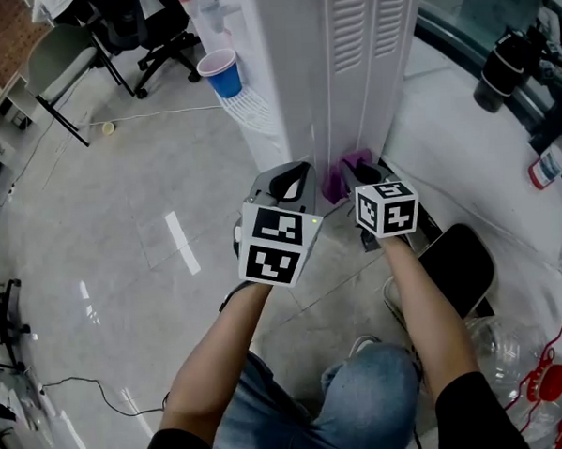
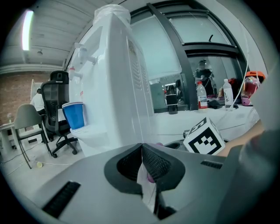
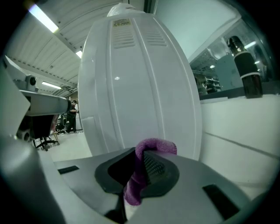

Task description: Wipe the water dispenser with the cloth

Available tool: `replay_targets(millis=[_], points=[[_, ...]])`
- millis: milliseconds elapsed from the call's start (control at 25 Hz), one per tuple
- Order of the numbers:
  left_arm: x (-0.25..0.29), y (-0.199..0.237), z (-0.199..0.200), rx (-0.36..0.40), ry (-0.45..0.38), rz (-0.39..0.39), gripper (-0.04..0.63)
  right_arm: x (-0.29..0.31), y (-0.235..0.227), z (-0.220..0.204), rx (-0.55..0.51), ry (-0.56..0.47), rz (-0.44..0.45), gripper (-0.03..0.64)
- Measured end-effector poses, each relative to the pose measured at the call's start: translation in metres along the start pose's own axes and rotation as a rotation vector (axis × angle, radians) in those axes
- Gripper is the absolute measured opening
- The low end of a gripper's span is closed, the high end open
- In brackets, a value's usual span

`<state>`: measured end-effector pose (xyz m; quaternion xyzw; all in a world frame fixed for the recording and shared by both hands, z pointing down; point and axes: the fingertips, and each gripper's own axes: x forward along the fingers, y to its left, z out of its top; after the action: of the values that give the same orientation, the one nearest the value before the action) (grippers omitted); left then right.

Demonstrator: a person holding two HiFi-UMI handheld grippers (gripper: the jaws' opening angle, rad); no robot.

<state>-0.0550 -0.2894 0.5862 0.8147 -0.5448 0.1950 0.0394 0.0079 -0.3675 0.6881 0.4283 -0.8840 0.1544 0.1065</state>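
Pinches purple cloth (image 3: 135, 183) in right claw (image 3: 142, 151) — strip trailing nearward from the tip — facing upright water dispenser (image 3: 140, 87); holds left claw (image 2: 142, 146) closed.

The top edge of the head view cuts off the top of the water dispenser (image 1: 348, 65). There I see only a purple bit of the cloth (image 1: 338, 180). The rest hides behind the right gripper (image 1: 361, 171). The left gripper (image 1: 302, 171) has its cube over its jaws. The bottles (image 2: 201, 95) on the far counter (image 2: 218, 117) are too small for me to read.
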Motion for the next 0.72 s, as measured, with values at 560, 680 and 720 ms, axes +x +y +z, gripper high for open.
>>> replay_targets(millis=[560,680,720], points=[[-0.004,0.012,0.022,0.027,-0.005,0.016,0.026,-0.006,0.0,0.003,-0.012,0.015,-0.004,0.032],[-0.01,0.015,0.041,0.026,-0.022,0.015,0.026,-0.023,0.001,0.032,-0.043,-0.013,-0.009,0.032],[-0.013,0.016,0.048,0.025,-0.029,0.014,0.026,-0.03,0.003,0.043,-0.054,-0.025,-0.011,0.032]])
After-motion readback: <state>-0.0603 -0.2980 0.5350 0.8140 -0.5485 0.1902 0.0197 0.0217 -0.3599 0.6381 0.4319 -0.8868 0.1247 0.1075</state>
